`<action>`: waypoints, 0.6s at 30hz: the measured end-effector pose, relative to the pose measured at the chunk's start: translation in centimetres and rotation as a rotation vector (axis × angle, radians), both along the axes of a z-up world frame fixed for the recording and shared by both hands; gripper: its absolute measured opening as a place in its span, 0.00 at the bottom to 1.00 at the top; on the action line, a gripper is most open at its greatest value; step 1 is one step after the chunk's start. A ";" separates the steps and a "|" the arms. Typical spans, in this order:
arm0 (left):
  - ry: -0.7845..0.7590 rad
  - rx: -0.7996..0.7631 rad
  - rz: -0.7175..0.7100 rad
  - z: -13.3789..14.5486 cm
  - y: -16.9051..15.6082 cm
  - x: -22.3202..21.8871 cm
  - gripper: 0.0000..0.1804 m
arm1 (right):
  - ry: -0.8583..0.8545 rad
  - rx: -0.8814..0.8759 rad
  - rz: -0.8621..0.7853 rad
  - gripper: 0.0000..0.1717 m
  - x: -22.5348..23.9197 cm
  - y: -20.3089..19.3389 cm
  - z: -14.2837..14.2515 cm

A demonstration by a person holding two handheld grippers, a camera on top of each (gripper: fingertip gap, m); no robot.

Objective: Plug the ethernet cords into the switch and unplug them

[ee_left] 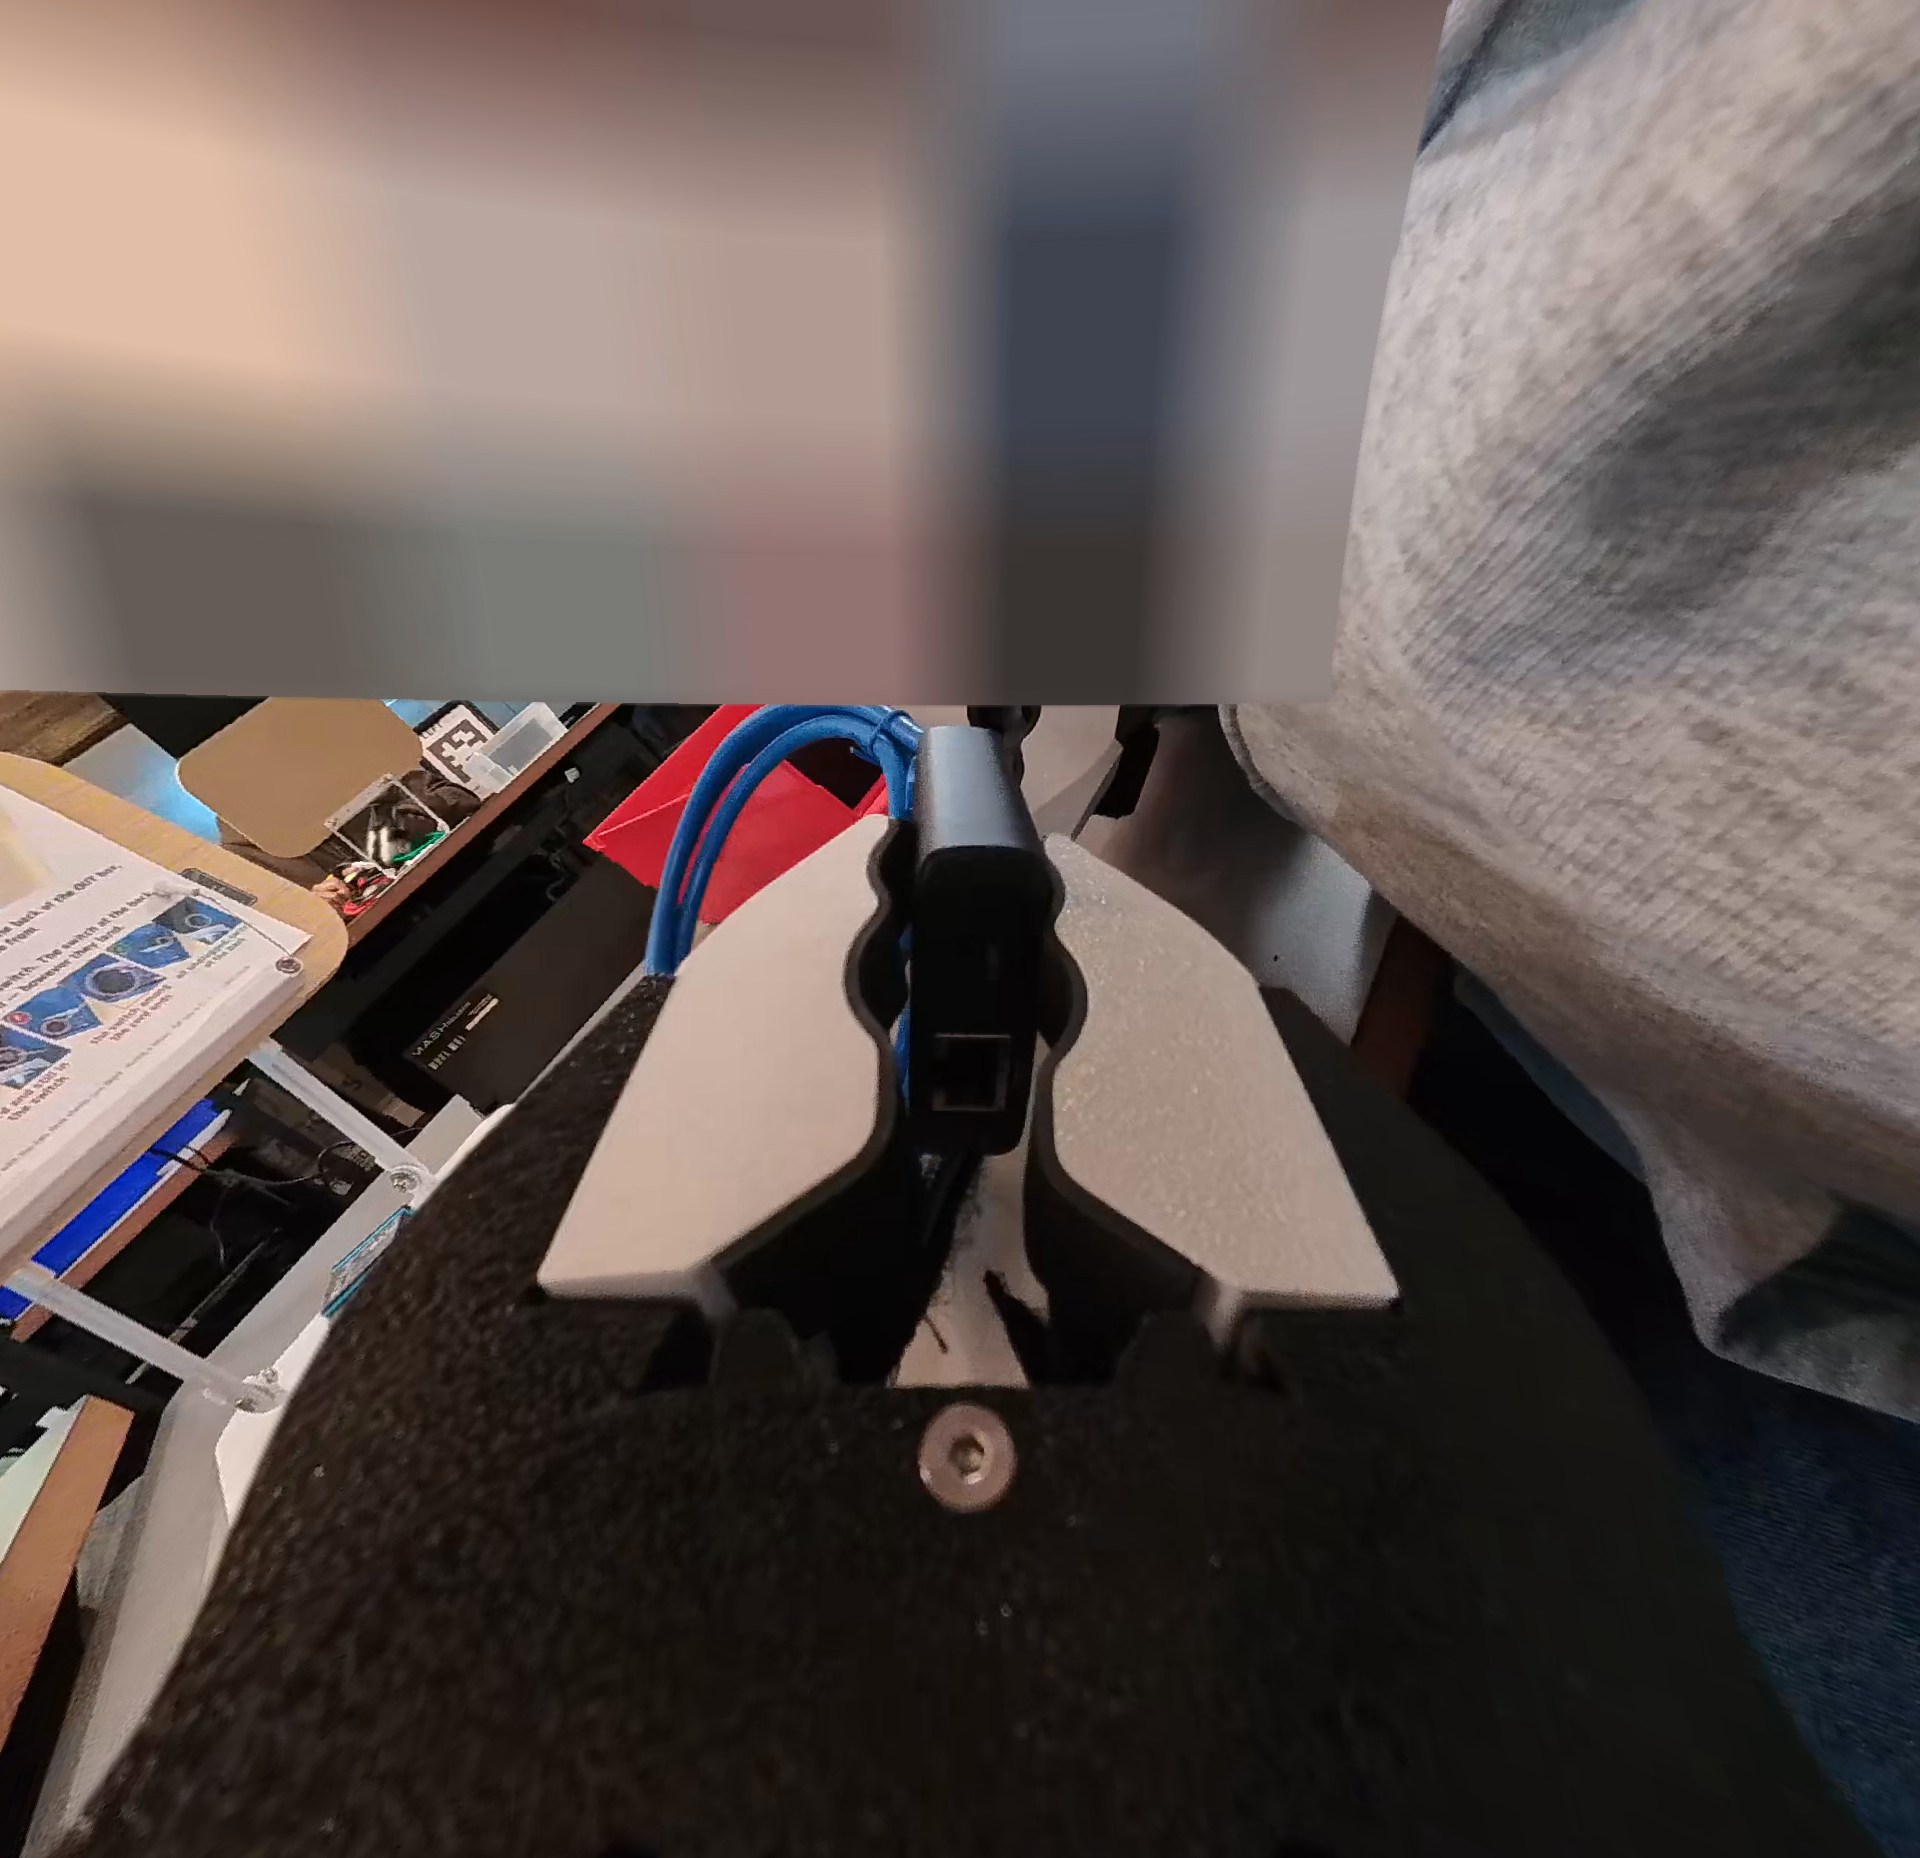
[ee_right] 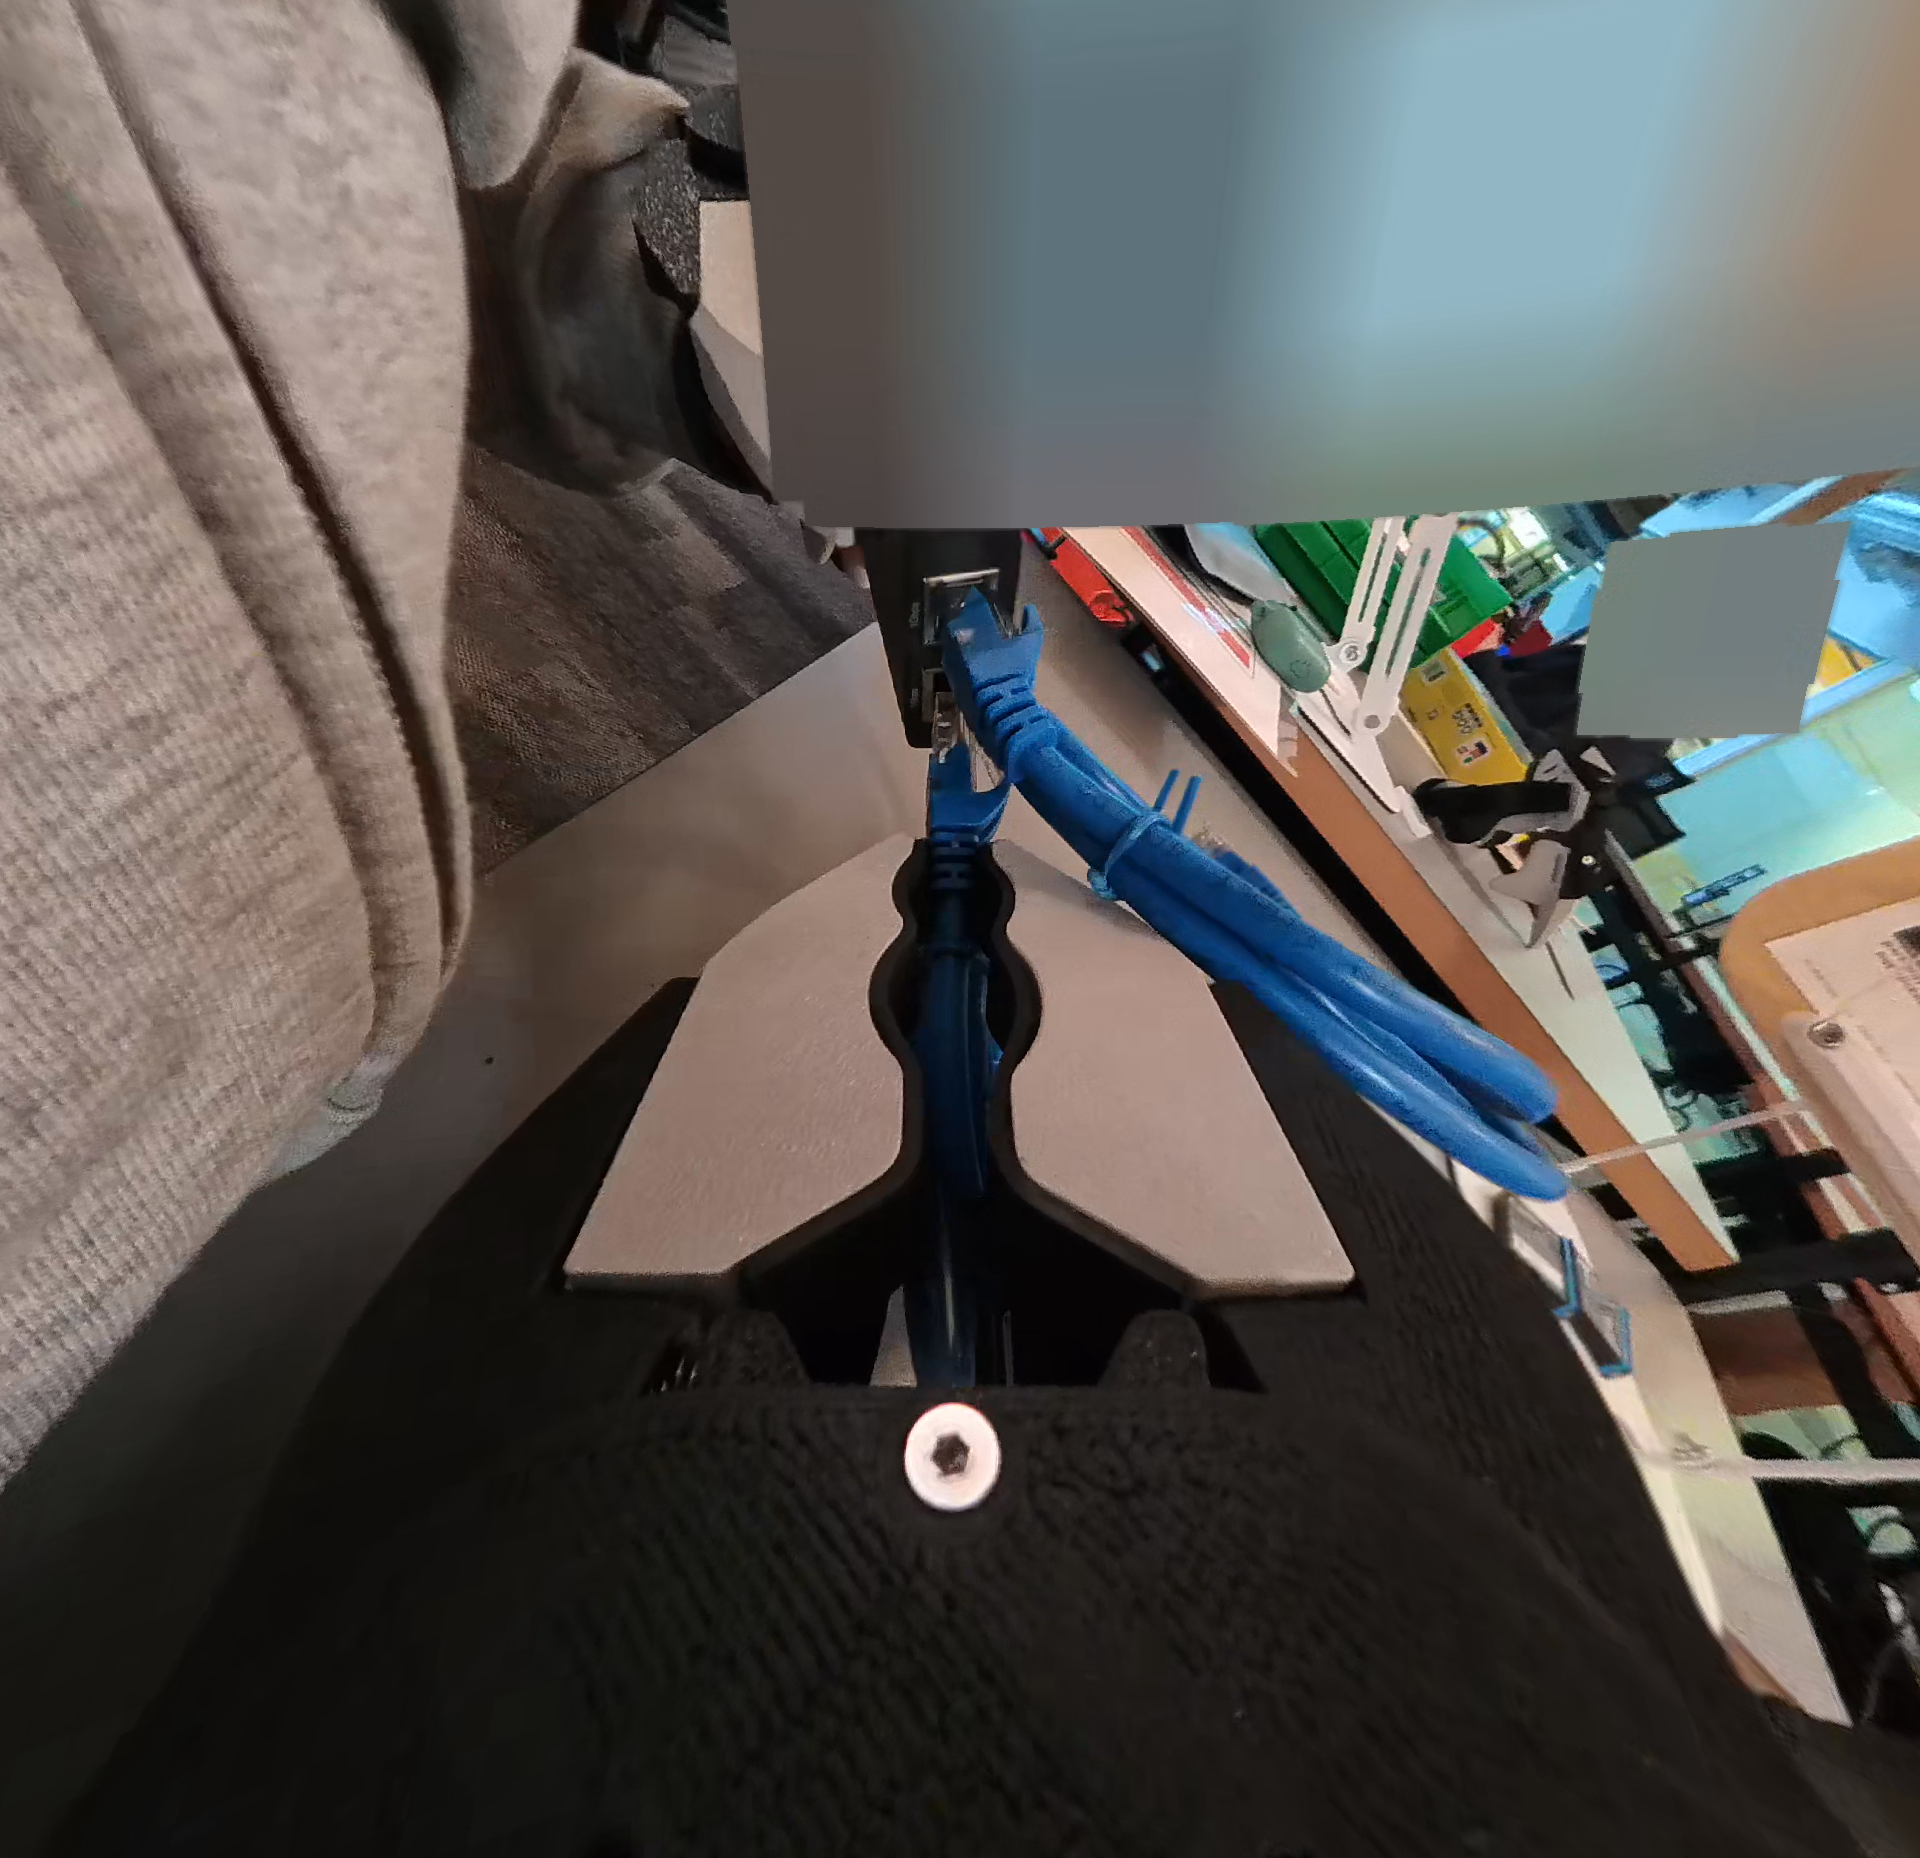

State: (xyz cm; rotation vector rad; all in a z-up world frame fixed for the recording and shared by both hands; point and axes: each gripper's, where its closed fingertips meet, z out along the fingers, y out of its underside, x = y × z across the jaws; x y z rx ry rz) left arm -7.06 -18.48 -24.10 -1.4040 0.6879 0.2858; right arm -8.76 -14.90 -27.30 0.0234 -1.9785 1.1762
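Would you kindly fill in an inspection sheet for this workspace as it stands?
Surface: pale table top, bare near the switch.
Job's things: black switch; one blue plug seated in a port, second plug at the port below.
Clutter: red bin, printed sheet.
Grippers: left gripper clamps the switch; right gripper clamps the second cord.
Cables: blue bundle, zip-tied.
Surroundings: shelves, grey sleeve.

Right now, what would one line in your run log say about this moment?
left claw: clamps black switch | right claw: grips blue ethernet cord, plug at lower port | second cord: in upper port
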 end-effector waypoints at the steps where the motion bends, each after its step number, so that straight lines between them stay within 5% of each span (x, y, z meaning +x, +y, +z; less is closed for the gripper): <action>1: 0.003 -0.003 0.002 0.0 0.1 0.0 0.11 | -0.002 -0.002 0.000 0.04 0.0 0.1 0.0; 9: -0.031 -0.029 -0.009 -0.5 0.2 0.0 0.11 | 0.077 0.078 -0.005 0.04 0.1 0.3 -0.4; 18: -0.026 -0.063 -0.030 -0.7 0.3 0.4 0.11 | -0.037 0.067 0.033 0.03 0.6 0.3 -0.8</action>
